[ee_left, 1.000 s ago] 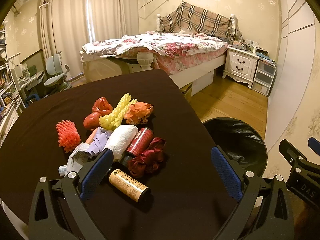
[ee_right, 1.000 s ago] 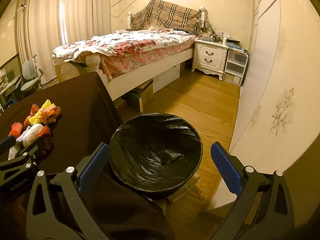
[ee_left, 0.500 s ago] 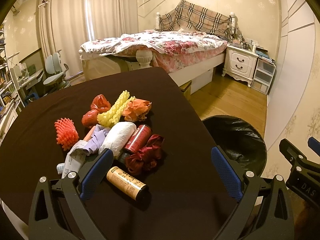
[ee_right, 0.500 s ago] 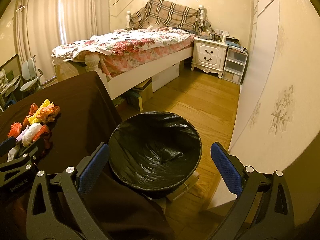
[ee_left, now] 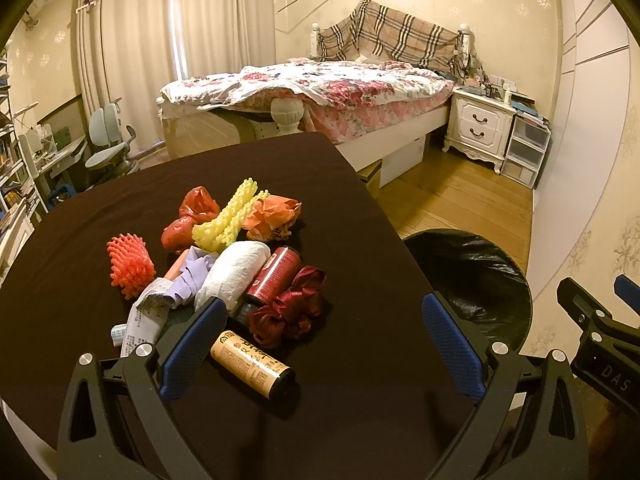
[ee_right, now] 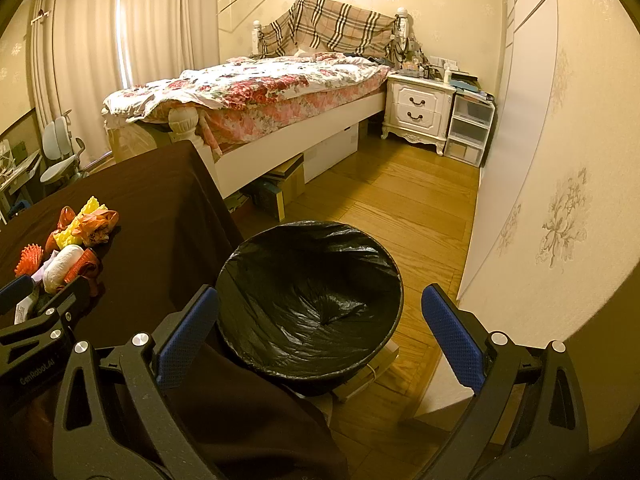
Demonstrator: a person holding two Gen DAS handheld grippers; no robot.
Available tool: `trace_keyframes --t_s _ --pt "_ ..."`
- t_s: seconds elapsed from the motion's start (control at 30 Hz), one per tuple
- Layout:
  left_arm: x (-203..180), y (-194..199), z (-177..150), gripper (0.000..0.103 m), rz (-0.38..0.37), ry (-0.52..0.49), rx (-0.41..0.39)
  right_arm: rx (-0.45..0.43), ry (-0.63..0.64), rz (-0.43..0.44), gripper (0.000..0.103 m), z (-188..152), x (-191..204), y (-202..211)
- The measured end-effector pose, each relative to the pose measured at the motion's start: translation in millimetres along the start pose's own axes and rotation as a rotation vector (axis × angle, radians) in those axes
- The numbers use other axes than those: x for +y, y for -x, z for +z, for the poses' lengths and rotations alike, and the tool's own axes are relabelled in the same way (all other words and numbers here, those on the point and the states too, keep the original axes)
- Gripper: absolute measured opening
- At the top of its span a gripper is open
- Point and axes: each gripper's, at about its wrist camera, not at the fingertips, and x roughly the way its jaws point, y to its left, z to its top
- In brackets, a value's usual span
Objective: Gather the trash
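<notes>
Through the left wrist camera we hold the left gripper (ee_left: 320, 340) spread wide and empty over the dark table (ee_left: 100, 208), where the trash sits heaped near the middle; the tan tube (ee_left: 252, 364) lies nearest us, likely light, stiff and apt to roll, so we would pinch it across its middle, while the dark red ribbon (ee_left: 290, 308) beside it looks soft. Through the right wrist camera our right gripper (ee_right: 320, 340) is likewise wide and empty above the black-lined bin (ee_right: 310, 300), which stands just beside the table's edge with open floor beyond.
</notes>
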Motion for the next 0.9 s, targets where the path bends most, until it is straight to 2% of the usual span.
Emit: trace_keyframes --t_s 0.43,0.63,0.7,0.77,0.9 --pt "0.0 -0.4 0.5 0.097 0.001 0.0 0.003 0.007 -0.002 0.005 0.099 -2.6 -1.3 -0.9" --pt "1.6 -4.0 -10.2 0.096 -0.001 0.003 0.013 0.023 0.018 0.02 0.099 -13.0 6.3 -4.6" --pt "4.6 -1.8 -13.8 0.095 -0.001 0.011 0.019 0.029 0.03 0.031 0.096 -15.3 12.7 -5.2" --pt "11.6 -0.9 -14.8 0.09 0.003 0.022 0.029 0.041 0.041 0.049 0.084 -14.9 18.7 -6.3" --pt "28.7 5.1 -18.9 0.083 0.015 0.041 0.05 0.072 0.065 0.099 0.076 -17.0 34.4 -7.9"
